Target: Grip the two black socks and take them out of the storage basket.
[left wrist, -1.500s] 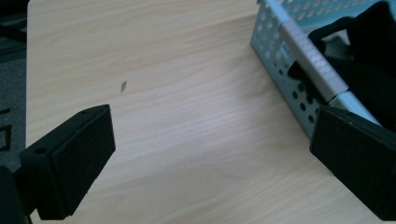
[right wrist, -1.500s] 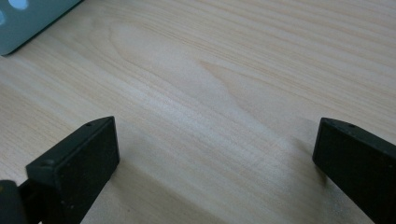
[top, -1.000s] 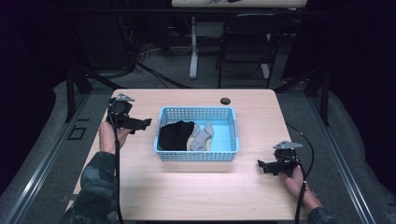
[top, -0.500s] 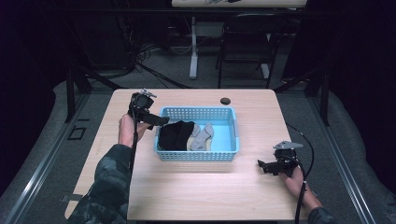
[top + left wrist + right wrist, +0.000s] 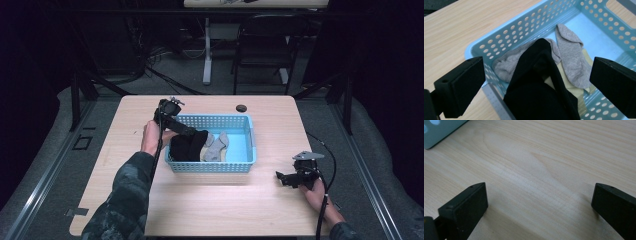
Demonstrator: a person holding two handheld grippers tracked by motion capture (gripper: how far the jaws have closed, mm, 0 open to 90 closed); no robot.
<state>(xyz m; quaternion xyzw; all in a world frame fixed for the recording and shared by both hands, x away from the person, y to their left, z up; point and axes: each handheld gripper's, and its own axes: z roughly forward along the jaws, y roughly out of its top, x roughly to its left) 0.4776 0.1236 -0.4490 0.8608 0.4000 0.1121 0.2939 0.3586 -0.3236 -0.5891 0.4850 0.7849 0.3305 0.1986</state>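
Jaws on both grippers stand wide apart and hold nothing. Largest in the high view is the wooden bench (image 5: 210,205), filling the middle and lower frame. At its centre sits a light blue perforated basket (image 5: 247,135). Inside it, toward the left, lies a black sock (image 5: 187,147); grey socks (image 5: 216,145) lie just to its right, touching it.

At the upper left of the basket, the left gripper (image 5: 186,131) hangs over the rim, pointing in at the black sock. In the left gripper view, the left gripper (image 5: 536,80) frames that sock between its two jaws: the sock (image 5: 541,87) rises from the bottom centre of the frame, its long axis running away from the camera toward a folded peak mid-frame. The grey socks (image 5: 571,57) spread behind and right of it, over a pale yellow piece (image 5: 564,75).

At the lower right of the high view, the right gripper (image 5: 290,179) rests on the bench, well apart from the basket. In the right gripper view, the right gripper (image 5: 539,205) faces bare wood, with a basket corner (image 5: 439,130) at upper left.

Judging by this, the left hand is far nearer, and the black sock looks the likeliest thing to be picked up.

A small dark round object (image 5: 241,107) lies near the bench's far edge.
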